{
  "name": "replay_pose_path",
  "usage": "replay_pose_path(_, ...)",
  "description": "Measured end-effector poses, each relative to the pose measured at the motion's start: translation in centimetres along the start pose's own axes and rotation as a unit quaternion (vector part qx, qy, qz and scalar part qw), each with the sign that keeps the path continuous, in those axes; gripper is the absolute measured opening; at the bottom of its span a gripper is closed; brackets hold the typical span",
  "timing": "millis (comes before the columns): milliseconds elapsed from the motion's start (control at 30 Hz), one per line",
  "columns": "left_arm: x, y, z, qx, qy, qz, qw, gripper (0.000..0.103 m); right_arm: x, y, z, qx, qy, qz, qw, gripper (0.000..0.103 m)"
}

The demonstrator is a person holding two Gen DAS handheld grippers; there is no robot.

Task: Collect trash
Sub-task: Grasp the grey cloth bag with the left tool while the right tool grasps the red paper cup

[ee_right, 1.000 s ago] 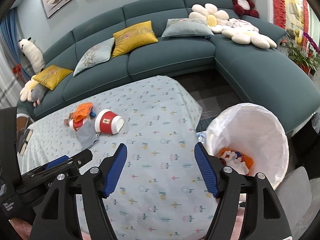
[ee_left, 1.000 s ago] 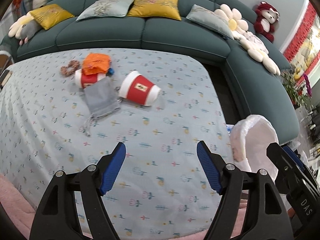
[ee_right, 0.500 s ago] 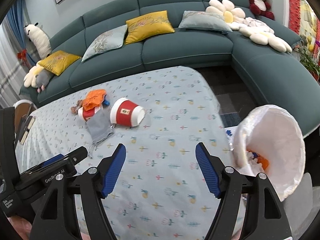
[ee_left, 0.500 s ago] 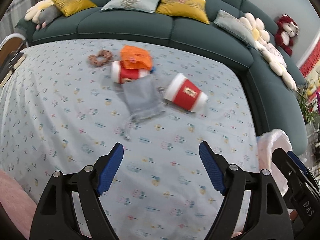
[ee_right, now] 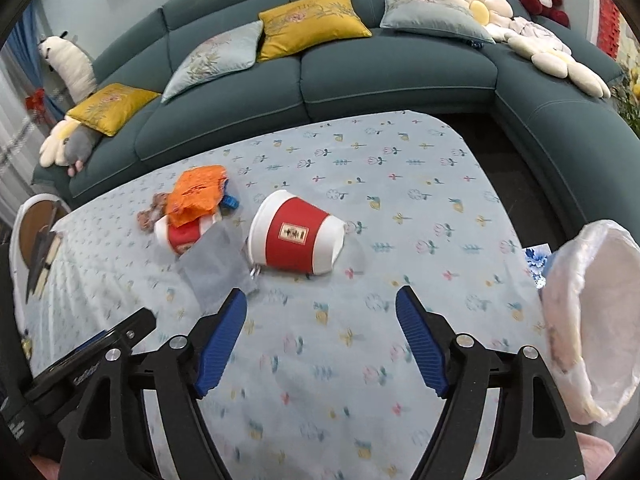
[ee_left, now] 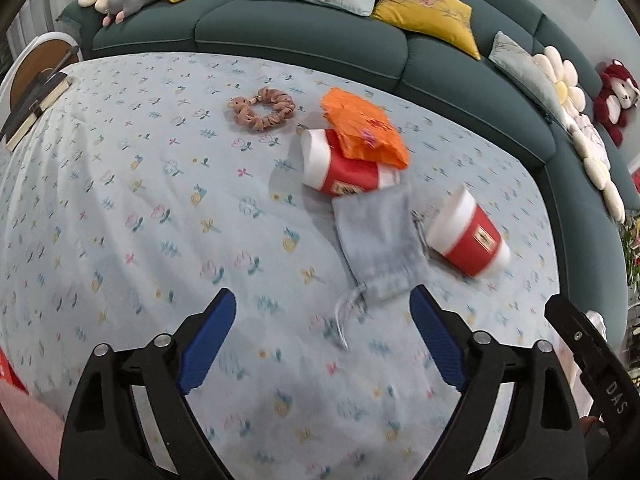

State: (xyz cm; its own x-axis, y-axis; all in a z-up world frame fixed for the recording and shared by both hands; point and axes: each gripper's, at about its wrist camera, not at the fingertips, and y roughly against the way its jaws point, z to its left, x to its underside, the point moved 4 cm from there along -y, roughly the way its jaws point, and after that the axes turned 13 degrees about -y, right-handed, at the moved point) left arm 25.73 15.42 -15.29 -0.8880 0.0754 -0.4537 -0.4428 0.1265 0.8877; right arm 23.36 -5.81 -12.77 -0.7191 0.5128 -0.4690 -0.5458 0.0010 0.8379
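Both views now much closer to the trash pile than a second ago; bin swung off to the right edge. Means the approach for the next pickup is on, nothing grabbed yet.

Left gripper: jaws wide and opening, empty, above the pouch cord. Right gripper: jaws wide and opening, empty, just short of the near cup.

Trash mid-table: near cup on its side, far cup on its side under the wrapper, pouch between them, scrunchie beyond.

Bin: white liner, contents hidden from here. Cup interiors not visible.
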Motion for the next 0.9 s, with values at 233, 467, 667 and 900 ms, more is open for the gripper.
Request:
replay_pose_path(233, -3.2, -4.1, 0.5, 0.002, -0.009, 0.016, 0.9998, 0.085, -1.7, -4.6, 1.7, 0.006, -0.025, 0.025, 0.999, 0.075)
replay_pose_path(467, -4.5, -7.1, -0.2, 0.016, -0.039, 0.027, 0.9987, 0.085, -3.2, -8.2, 3.1, 0.016, -0.045, 0.043, 0.998, 0.076)
replay_pose_path(667, -4.6, -8.5, -1.4, 0.031, -0.063, 0.032, 0.9970, 0.077, -3.7, -9.9, 4.0, 0.032, -0.047, 0.043, 0.997, 0.082)
replay_pose_path(900, -4.2, -9.4, -1.9, 0.037, -0.063, 0.039, 0.9965, 0.057, -3.9, -11.0, 4.6, 0.078, -0.017, 0.036, 0.996, 0.084)
